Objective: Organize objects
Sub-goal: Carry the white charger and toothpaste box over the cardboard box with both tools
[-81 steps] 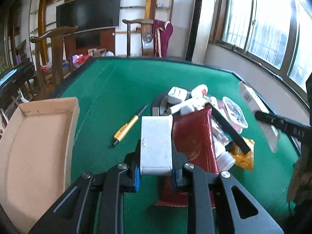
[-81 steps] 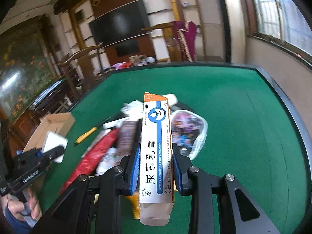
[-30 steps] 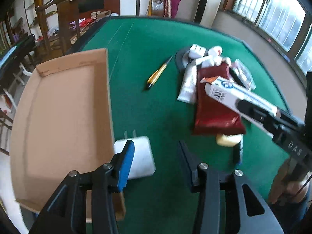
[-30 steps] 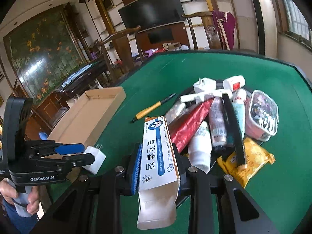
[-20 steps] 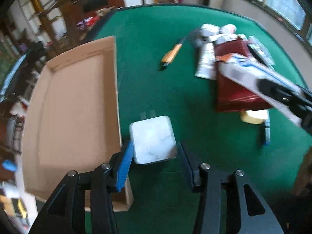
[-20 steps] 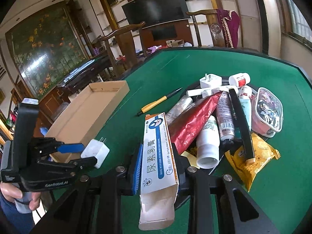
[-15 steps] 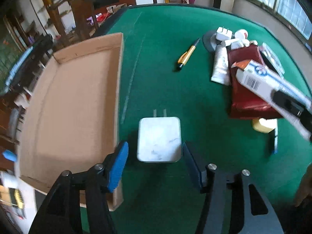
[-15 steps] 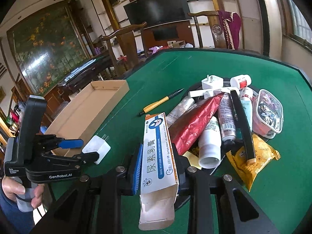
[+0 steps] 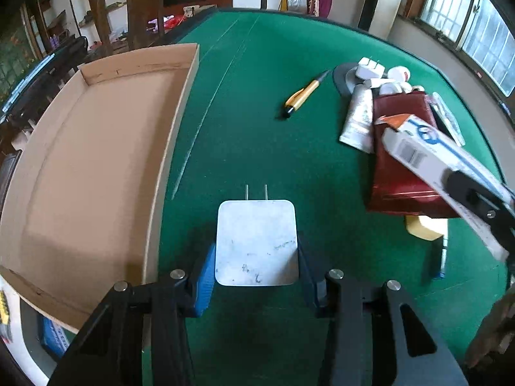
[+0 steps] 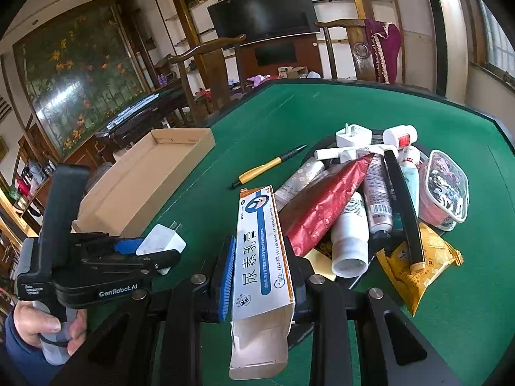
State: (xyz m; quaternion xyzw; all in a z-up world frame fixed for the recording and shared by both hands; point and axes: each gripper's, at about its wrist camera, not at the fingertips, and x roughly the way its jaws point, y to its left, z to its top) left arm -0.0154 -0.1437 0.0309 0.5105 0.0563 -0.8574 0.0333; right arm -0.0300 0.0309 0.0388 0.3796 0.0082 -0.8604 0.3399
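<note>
My black left fingers (image 9: 201,276) carry blue pads, lower centre. Between them sits a white charger (image 9: 256,243), grey-scuffed. The desk (image 9: 264,135) is green; left lies a tan cardboard box (image 9: 90,160). Right: a yellow-and-black pen (image 9: 304,95), a dark red pouch (image 9: 397,160), a white-blue-orange carton (image 10: 260,251).

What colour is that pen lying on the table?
The pen is yellow with a black tip and clip, clearest in the left wrist view.

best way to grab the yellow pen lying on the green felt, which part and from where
Grip the yellow pen across its yellow barrel, coming from above with fingers either side. It lies flat and alone on the table, clear of the pile, and the mid-barrel looks widest; the dark tip tapers.
</note>
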